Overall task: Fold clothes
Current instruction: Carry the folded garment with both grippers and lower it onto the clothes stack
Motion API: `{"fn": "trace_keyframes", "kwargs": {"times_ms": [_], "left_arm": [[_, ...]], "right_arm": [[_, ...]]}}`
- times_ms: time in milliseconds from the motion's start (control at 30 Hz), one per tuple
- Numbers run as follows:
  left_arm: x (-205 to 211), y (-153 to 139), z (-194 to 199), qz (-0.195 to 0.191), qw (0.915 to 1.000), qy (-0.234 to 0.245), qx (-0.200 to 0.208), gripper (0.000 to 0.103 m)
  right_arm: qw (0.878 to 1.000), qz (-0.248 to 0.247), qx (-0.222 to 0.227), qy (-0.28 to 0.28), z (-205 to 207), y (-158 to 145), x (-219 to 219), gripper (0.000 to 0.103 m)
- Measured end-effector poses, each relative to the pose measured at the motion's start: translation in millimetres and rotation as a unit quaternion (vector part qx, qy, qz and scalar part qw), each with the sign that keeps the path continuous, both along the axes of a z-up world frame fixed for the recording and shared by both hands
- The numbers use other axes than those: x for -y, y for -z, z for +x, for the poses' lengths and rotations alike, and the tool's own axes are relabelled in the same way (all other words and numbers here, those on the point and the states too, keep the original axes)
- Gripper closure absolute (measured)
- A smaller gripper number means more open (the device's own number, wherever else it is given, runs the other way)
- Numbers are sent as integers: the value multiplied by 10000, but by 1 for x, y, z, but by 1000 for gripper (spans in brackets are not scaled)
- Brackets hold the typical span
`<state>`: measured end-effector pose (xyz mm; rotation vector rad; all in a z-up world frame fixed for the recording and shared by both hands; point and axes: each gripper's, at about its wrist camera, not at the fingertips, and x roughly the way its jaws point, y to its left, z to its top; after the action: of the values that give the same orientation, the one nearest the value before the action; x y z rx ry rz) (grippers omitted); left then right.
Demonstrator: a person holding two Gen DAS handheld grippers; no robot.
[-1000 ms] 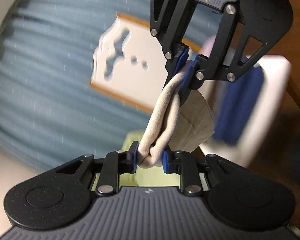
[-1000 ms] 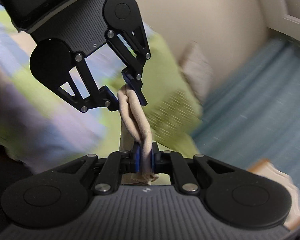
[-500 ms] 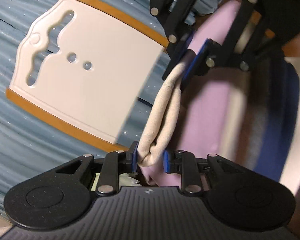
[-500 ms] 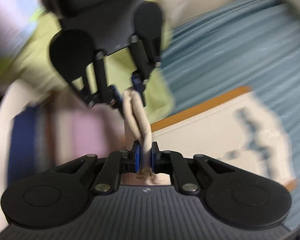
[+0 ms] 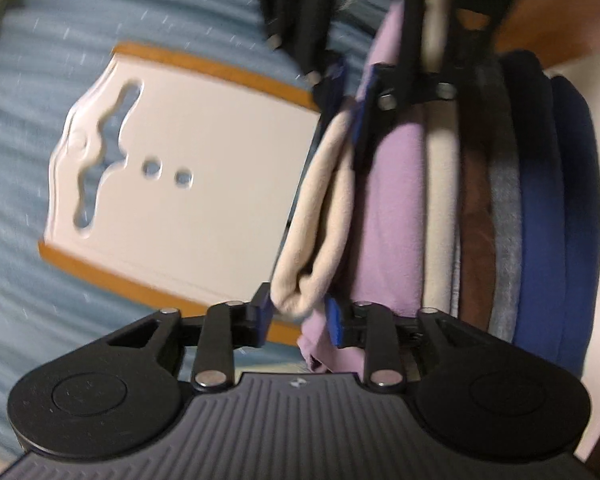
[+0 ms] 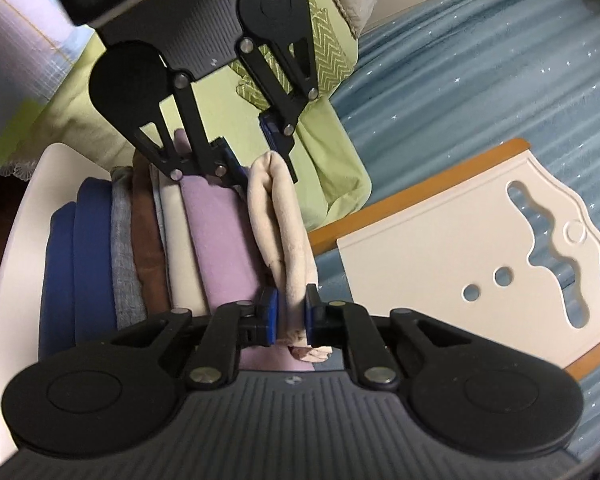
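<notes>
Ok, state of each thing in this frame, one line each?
Folded beige cloth: folded, held at both ends beside the stack.
Left tongs: open, jaws wider than the cloth end.
Right tongs: shut on the cloth.
Stack of folded clothes: folded, standing on edge in a row.
White folding board: lying flat on blue bedding.

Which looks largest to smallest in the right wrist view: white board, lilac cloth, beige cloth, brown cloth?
1. white board
2. lilac cloth
3. beige cloth and brown cloth: too alike to rank, both partly hidden.
</notes>
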<state>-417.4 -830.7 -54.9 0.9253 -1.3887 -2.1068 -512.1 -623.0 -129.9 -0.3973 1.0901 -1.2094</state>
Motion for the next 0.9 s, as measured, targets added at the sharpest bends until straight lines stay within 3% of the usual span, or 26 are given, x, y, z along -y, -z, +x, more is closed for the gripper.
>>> {"fn": "trace_keyframes", "kwargs": {"times_ms": [67,100,200,367,500,733,900], "left_arm": [[-2,4,0,-191,9996,147,128,64],[0,3,-2,-70,9995,169,245,71],[2,-2,0,-45,9998,36,211,76],[5,-8,18,-26,9996,-253,-100,76],[-7,13,30,47,9995,-285,138,77],[-17,10,27,28,9992,-369,122,74],[-31,5,41,363,9981,-446,-237,67]], "right_arm": [[10000,-1,-88,-30,2,2,-2,93],[9999,1,-101,-34,2,2,-2,93],[9999,36,-97,-27,4,-1,10,95],[9994,-297,-87,-135,13,-17,28,96],[9992,-116,-54,-380,23,-11,26,96],[9988,-33,-131,-478,38,-1,8,96],[9985,-32,-268,-477,43,3,11,95]]}}
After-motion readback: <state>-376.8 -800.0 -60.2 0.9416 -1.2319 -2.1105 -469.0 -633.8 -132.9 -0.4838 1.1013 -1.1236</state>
